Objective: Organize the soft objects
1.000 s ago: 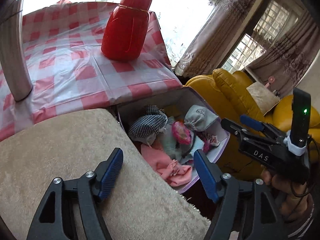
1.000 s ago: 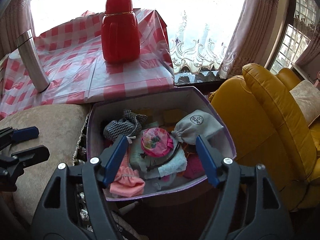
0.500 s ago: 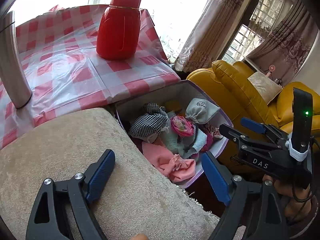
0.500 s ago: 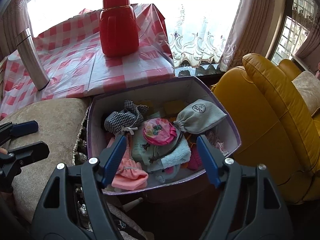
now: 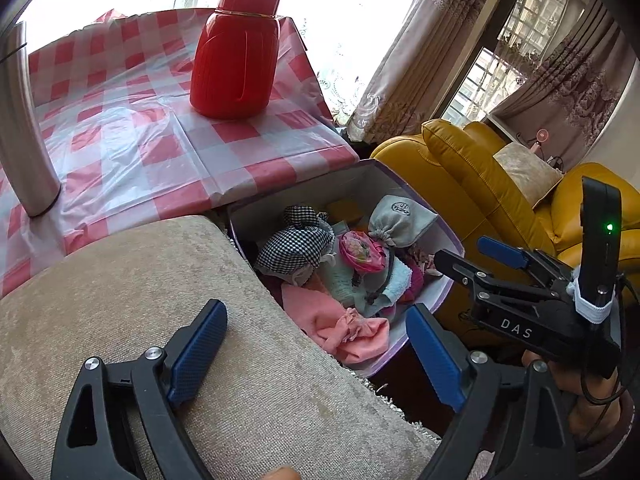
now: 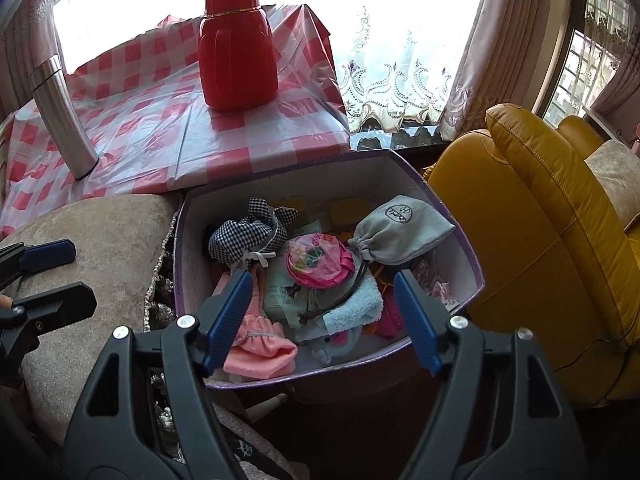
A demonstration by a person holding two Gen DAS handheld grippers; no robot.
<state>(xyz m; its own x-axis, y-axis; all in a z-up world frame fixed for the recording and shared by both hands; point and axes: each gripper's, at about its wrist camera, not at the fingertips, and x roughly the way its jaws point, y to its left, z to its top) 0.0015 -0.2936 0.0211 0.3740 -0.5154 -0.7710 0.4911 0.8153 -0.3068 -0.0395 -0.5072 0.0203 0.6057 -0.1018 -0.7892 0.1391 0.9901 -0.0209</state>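
A white box with a purple rim (image 6: 400, 176) holds several soft items: a black-and-white checked pouch (image 6: 240, 236), a grey drawstring pouch (image 6: 400, 232), a round pink purse (image 6: 316, 258), a light blue towel (image 6: 352, 308) and a pink cloth (image 6: 260, 344). Over the box's near side, my right gripper (image 6: 322, 276) hangs open and empty. My left gripper (image 5: 314, 310) hovers over the beige cushion (image 5: 140, 288) left of the box (image 5: 360, 184). Its jaws are opening with nothing between them. Each gripper shows in the other's view: the right gripper (image 5: 462, 250), the left gripper (image 6: 80, 274).
A red flask (image 6: 236, 48) and a steel flask (image 6: 60, 112) stand on the red-checked tablecloth (image 6: 160, 128) behind the box. A yellow leather sofa (image 6: 540, 220) flanks the box on the right. Curtained windows lie beyond.
The left gripper's jaws have spread wider over the cushion. The right gripper has barely shifted above the box.
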